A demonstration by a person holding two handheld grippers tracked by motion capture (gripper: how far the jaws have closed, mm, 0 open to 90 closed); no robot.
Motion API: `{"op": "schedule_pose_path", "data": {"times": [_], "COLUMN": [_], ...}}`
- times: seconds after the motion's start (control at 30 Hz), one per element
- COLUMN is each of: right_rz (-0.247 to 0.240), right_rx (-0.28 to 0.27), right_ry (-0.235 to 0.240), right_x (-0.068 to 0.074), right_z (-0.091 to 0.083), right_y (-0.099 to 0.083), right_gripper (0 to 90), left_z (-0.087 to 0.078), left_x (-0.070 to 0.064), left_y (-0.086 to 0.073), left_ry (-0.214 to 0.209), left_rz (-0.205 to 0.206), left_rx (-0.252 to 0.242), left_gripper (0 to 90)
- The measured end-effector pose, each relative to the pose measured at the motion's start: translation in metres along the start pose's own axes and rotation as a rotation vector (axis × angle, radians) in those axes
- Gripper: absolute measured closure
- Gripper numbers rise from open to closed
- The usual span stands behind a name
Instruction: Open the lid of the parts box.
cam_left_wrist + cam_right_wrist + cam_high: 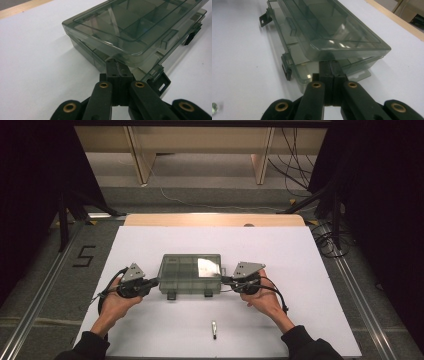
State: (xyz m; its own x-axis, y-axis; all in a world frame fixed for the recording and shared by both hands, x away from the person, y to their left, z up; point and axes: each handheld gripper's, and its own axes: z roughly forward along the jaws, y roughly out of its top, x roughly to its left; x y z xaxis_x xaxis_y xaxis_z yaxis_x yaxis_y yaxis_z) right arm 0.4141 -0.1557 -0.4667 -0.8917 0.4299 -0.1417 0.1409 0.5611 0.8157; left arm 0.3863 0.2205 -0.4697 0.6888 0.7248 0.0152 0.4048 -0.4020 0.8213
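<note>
Bracing: you press a gripper against each end of the box.
Table [150,245]: white sheet, box at its centre.
Box [190,272]: smoky clear organiser, lid down, latches hanging loose.
Left gripper [117,65]: jaws pressed together, tips against box's left end.
Right gripper [330,64]: jaws pressed together, at box's right end under lid lip.
Pen-like object [214,330]: near you, below box.
Next: likely lift lid evenly, or move box level.

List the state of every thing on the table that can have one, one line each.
Compartment box: flat on the table, lid slightly lifted at both ends.
Box latches: undone, hanging at the front.
Left gripper: shut, tips under the lid edge.
Right gripper: shut, tips under the lid edge.
Small pen-like object: lying flat, untouched.
</note>
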Motion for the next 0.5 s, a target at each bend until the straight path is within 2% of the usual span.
{"op": "schedule_pose_path", "data": {"times": [0.03, 0.23, 0.5], "right_rz": [0.002, 0.002, 0.014], "right_rx": [-0.002, -0.026, -0.069], "right_ry": [-0.001, -0.011, -0.023], "right_x": [0.0, -0.001, -0.002], "right_z": [0.0, -0.001, -0.002], "right_y": [0.0, 0.003, 0.007], "right_gripper": [90.0, 90.0, 90.0], "left_z": [0.001, -0.001, -0.005], "left_x": [-0.002, -0.002, -0.001], "left_y": [0.001, 0.007, 0.017], "left_ry": [0.002, 0.001, 0.024], "left_rz": [-0.02, -0.019, -0.022], "left_rx": [-0.022, -0.042, -0.077], "left_gripper": [89.3, 89.4, 89.4]}}
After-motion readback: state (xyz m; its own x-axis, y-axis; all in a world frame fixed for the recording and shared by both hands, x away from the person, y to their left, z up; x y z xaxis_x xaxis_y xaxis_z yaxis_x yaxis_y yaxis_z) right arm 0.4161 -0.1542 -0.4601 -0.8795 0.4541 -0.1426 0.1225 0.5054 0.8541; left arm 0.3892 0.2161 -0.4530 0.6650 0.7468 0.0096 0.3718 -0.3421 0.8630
